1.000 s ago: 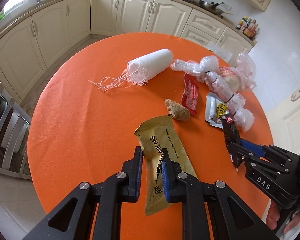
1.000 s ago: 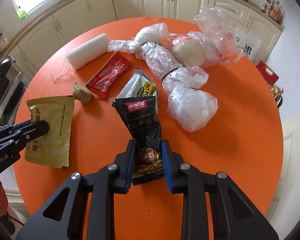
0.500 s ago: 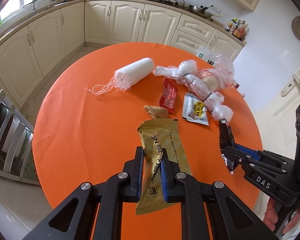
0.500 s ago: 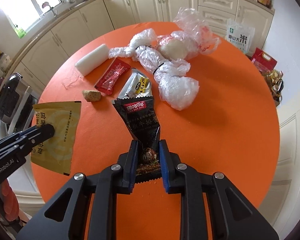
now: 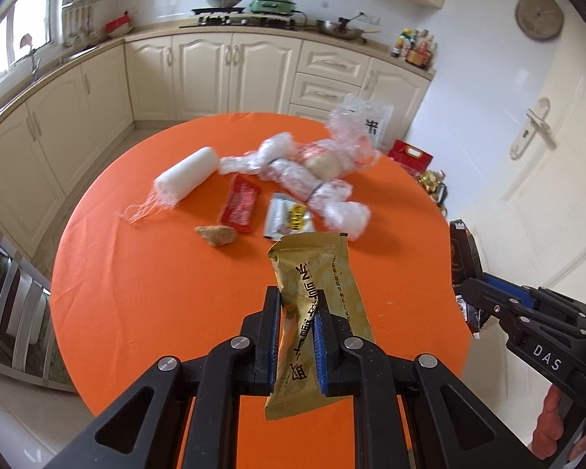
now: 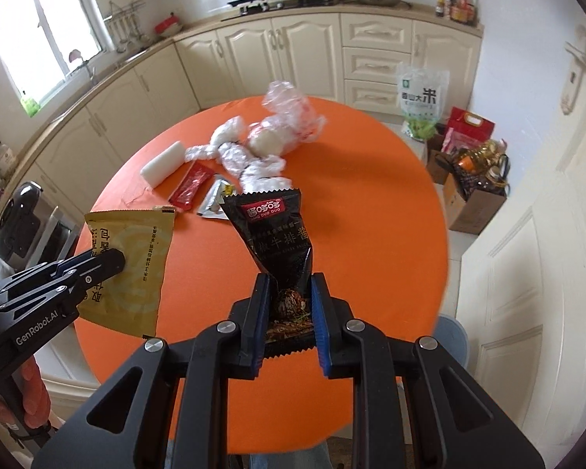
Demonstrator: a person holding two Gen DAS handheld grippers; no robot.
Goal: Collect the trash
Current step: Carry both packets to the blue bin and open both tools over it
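Left gripper clamped on gold packet; right gripper clamped on black sauce packet. Both packets off table, above near edge, long axes along fingers. No bin seen. Remaining trash near far edge: red sachet, plastic wrap bundle, white roll. Right view alone shows floor bags by door.

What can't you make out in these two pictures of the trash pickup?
- Bin for the trash: none shows in either view.
- Brown lump: blurred in the left wrist view; the gold packet covers most of it in the right wrist view.
- Silver sachet: print too blurred to read.
- Black sauce packet: its lower part sits hidden between the right gripper fingers.
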